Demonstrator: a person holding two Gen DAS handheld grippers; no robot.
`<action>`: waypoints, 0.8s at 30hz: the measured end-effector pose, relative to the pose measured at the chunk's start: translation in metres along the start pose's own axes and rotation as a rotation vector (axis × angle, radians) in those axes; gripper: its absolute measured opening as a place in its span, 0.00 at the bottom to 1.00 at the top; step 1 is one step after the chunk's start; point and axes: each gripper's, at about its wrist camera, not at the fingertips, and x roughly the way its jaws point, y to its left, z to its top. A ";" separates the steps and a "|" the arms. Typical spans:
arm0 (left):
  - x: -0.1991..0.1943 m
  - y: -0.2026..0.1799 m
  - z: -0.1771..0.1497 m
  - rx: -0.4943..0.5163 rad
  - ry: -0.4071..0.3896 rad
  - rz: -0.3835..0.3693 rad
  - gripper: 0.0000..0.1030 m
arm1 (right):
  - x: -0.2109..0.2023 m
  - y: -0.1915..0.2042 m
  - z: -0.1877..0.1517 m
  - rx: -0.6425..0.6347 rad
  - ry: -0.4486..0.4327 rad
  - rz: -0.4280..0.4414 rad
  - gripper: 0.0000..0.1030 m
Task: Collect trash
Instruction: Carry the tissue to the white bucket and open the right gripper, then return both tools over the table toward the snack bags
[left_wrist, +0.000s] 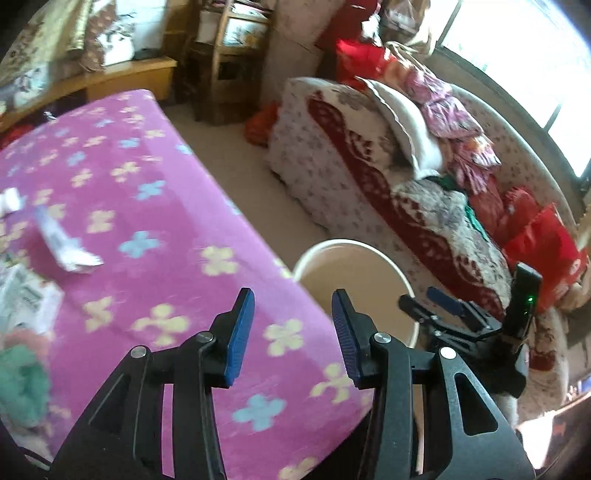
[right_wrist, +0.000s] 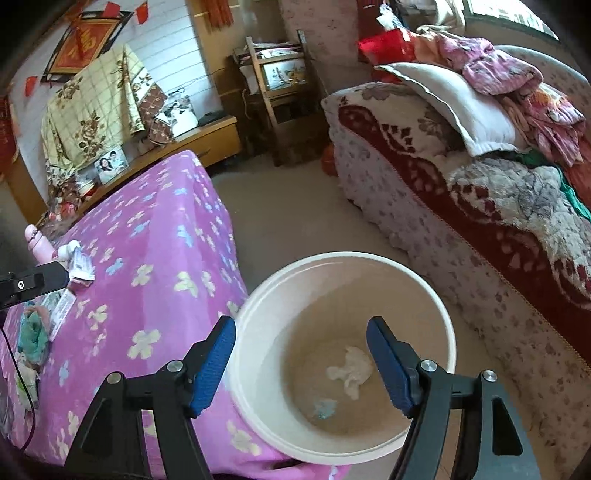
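A cream bucket (right_wrist: 448, 314) stands on the floor beside the pink flowered table; it also shows in the left wrist view (left_wrist: 391, 258). A white crumpled tissue (right_wrist: 351, 369) and a small blue scrap (right_wrist: 325, 408) lie at its bottom. My right gripper (right_wrist: 301, 363) is open and empty above the bucket's mouth. My left gripper (left_wrist: 293, 334) is open and empty over the table's near edge. A crumpled white wrapper (left_wrist: 62, 243) lies on the table to the left, also seen in the right wrist view (right_wrist: 81, 267). Printed papers (left_wrist: 26, 299) and a green cloth (left_wrist: 20, 384) lie at the far left.
The pink flowered tablecloth (left_wrist: 155, 206) covers the table. A bed (right_wrist: 461, 166) with blankets, a pillow and clothes runs along the right. A wooden chair (right_wrist: 280, 92) and a low wooden cabinet (right_wrist: 207, 144) stand at the back. Bare floor (right_wrist: 288, 214) lies between table and bed.
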 end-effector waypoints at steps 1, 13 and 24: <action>-0.004 0.005 -0.003 -0.001 -0.007 0.011 0.40 | -0.001 0.004 0.000 -0.006 -0.003 0.000 0.69; -0.095 0.088 -0.044 -0.070 -0.158 0.200 0.40 | -0.020 0.096 0.013 -0.149 -0.058 0.058 0.70; -0.183 0.177 -0.097 -0.185 -0.244 0.401 0.40 | -0.020 0.205 0.014 -0.279 -0.070 0.178 0.74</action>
